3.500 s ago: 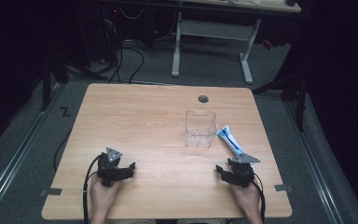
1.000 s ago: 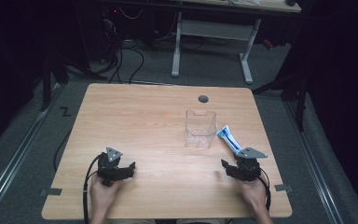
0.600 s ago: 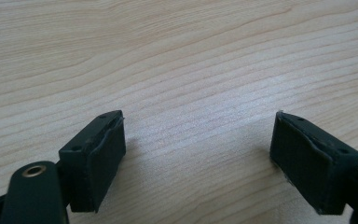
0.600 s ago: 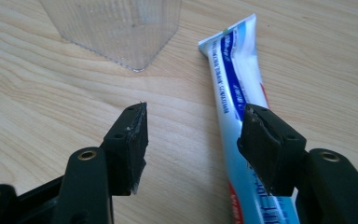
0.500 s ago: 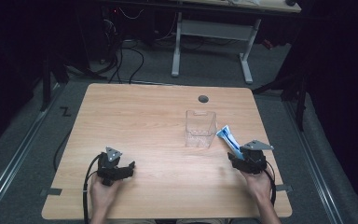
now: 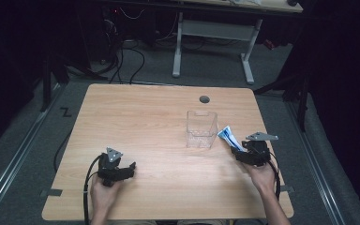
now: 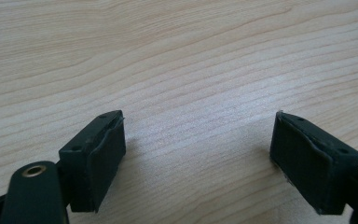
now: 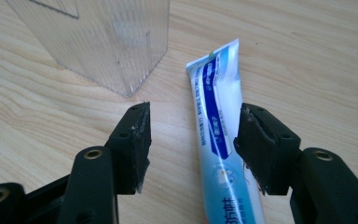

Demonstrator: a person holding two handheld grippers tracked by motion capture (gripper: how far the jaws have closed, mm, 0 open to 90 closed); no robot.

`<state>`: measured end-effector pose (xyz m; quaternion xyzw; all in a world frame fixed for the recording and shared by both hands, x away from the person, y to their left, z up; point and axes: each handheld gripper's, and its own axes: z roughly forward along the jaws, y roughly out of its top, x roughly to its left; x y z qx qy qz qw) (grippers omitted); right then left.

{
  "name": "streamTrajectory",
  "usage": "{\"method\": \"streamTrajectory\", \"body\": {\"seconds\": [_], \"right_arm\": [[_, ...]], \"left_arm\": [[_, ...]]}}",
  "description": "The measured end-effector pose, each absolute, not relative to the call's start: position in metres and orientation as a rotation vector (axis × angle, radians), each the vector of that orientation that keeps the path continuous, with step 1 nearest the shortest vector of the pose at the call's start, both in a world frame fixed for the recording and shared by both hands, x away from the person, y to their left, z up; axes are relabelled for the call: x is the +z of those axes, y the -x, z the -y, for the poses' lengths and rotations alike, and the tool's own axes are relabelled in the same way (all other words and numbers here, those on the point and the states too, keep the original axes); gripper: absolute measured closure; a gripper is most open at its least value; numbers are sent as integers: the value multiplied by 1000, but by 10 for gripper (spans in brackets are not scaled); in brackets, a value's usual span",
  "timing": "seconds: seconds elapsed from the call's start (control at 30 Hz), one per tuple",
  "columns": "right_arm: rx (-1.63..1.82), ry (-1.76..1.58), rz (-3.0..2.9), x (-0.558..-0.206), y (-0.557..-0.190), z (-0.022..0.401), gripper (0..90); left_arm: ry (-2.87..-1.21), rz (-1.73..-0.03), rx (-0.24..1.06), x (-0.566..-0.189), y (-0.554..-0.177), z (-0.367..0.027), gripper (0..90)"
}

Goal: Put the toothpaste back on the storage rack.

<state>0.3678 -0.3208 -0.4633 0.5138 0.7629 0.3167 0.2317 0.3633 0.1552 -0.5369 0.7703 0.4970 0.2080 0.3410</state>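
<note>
Near the front edge of the table [image 6: 168,117], left gripper [image 6: 120,169] resting, jaws wide apart over bare wood; toward the right edge, right gripper [image 8: 193,140] just closing, jaws apart around the tube [image 8: 216,135], not yet pressing; just beyond, clear box [image 6: 201,129] standing upright.

Light wooden bench [image 6: 136,117] with round cable hole [image 6: 204,99], grey carpet floor [image 6: 23,154], second desk with white legs [image 6: 213,33] behind, black cables [image 6: 122,56] laid on floor, surroundings kept dark
</note>
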Motion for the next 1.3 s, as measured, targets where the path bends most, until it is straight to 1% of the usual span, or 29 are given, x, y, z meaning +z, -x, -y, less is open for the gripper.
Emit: {"method": "streamTrajectory", "body": {"seconds": [0.3,0.8,1.1,1.3], "right_arm": [[805,-1390,-2104,-453,-382,322,454],[733,-1410,-2132,-459,-408,331,480],[692,-1385,-2172,-457,-423,326,484],[671,-1373,-2231,-464,-432,320,479]], "left_arm": [[-2003,-1293,542,-537,-363,-155,185],[-2004,-1292,541,-537,-363,-155,185],[-2004,-1292,542,-537,-362,-156,184],[-2005,-1292,542,-537,-362,-156,184]]}}
